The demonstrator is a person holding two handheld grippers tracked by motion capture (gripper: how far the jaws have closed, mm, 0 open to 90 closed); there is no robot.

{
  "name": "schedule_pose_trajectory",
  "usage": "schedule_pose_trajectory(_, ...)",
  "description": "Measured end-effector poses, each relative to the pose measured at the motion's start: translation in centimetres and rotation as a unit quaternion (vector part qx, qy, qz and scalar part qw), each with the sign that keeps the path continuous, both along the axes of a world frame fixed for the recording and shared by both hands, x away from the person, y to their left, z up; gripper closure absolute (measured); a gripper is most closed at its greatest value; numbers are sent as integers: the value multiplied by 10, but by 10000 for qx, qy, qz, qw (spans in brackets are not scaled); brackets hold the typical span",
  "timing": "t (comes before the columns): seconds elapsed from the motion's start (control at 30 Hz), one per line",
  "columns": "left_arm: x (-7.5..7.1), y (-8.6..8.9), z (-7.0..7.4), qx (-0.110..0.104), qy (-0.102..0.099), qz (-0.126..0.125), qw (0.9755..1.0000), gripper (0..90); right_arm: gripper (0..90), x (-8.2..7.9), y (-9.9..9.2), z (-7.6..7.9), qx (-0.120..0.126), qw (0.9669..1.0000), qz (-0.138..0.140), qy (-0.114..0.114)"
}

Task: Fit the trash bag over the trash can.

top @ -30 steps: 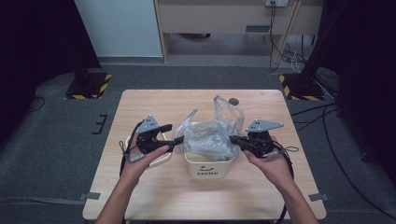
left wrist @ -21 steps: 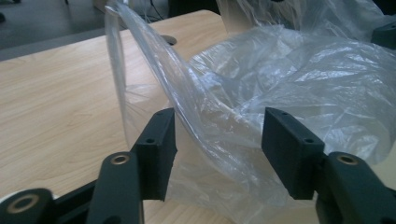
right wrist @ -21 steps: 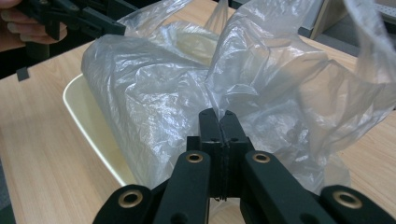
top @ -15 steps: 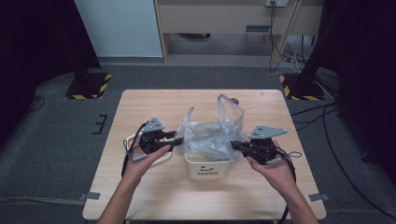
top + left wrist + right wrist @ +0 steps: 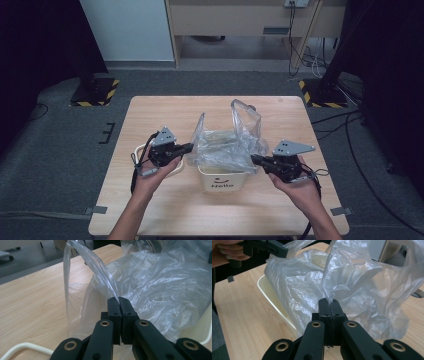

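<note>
A cream bin [image 5: 222, 181] marked "Hello" stands mid-table, lined with a clear plastic bag [image 5: 225, 145] whose handles stick up. My left gripper [image 5: 189, 147] is at the bag's left edge; its jaws have just been closing and now stand shut on the film [image 5: 155, 285], which runs up from between the tips of the left gripper [image 5: 118, 300]. At the bag's right edge my right gripper [image 5: 254, 159] is shut on the film. In the right gripper view the crumpled bag [image 5: 312, 277] rises from the right gripper [image 5: 329, 301].
The wooden table [image 5: 165, 115] has bare room at the back and front. A cream loop [image 5: 140, 150] lies under my left hand. A small dark object [image 5: 251, 107] sits behind the bag. Dark floor and stands surround the table.
The left gripper's jaws have closed onto the bag's left edge. The right gripper has shifted slightly with its pinch of film, and the bag's upright handles have moved a little.
</note>
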State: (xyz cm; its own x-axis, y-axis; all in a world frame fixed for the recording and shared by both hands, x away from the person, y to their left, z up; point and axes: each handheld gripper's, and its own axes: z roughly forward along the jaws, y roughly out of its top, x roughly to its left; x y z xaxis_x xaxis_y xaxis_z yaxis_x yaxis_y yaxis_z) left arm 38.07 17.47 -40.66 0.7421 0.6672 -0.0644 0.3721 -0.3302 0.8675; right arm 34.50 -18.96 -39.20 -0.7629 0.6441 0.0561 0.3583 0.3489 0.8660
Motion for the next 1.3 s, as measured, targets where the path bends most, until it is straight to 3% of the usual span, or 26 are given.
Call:
schedule_pose_trajectory(0.23,-16,-3,4,-59,-107,-82,9999,884,900,-11,-4,-4,58,10000,12,23)
schedule_pose_trajectory(0.37,-24,-7,0,83,-110,-183,9997,884,900,-15,-3,-13,-25,9999,64,90)
schedule_pose_trajectory(0.6,-27,-12,-7,36,-117,-137,9998,882,900,-16,1,-27,-15,9998,93,175)
schedule_pose_trajectory(1.0,-8,-10,-10,-118,-34,164,9998,886,900,0,8,-23,-30,9999,-102,111)
schedule_pose_trajectory(1.13,-17,-3,-6,-233,-138,214,9994,897,900,-3,4,-17,71,9999,-109,13)
schedule_pose_trajectory(1.3,-28,1,-3,-350,-214,205,9989,900,900,-12,1,-18,8,10000,9,-60)
